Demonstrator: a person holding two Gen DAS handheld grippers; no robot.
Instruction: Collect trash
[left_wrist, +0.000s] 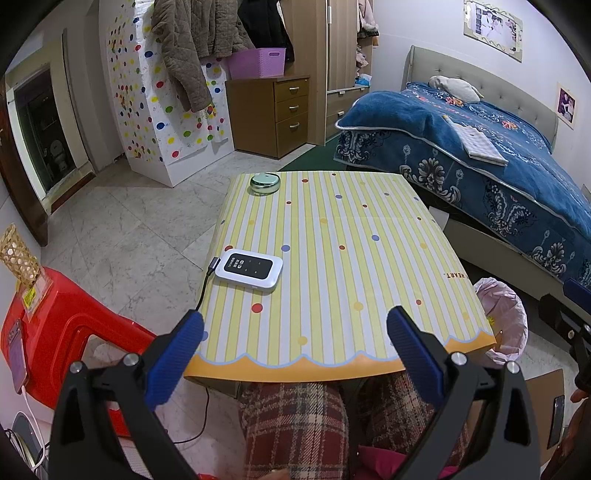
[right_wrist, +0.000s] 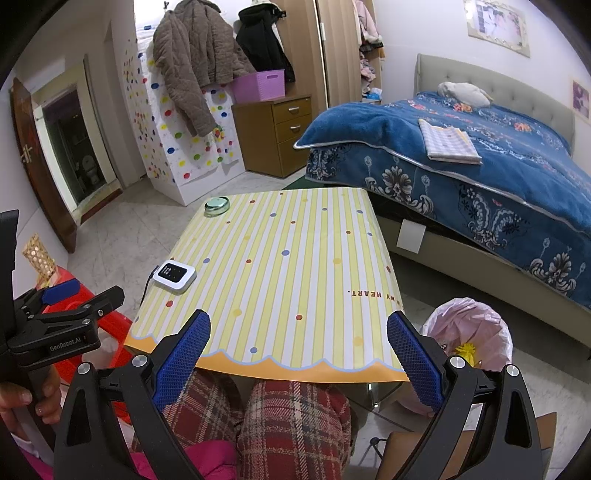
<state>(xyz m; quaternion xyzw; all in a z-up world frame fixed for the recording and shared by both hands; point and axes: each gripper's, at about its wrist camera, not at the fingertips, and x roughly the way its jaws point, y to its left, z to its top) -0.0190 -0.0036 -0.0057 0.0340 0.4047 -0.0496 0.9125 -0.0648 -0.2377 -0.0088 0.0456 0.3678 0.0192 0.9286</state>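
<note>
While both grippers (left_wrist: 295, 332) (right_wrist: 299, 334) gape wide and empty, the bin (right_wrist: 469, 328) sits right of the table (right_wrist: 295, 277); no trash shows, so you risk grabbing the router (left_wrist: 249, 270).

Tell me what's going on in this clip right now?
A seated person holds a claw in each hand over a striped table in a bedroom. The left claw and right claw are both open and hold nothing. On the table sit only a small white device with a cable and a round green tin. A bin lined with a pink bag stands beside the table on the right, with something yellow inside. No loose trash shows on the tabletop.
</note>
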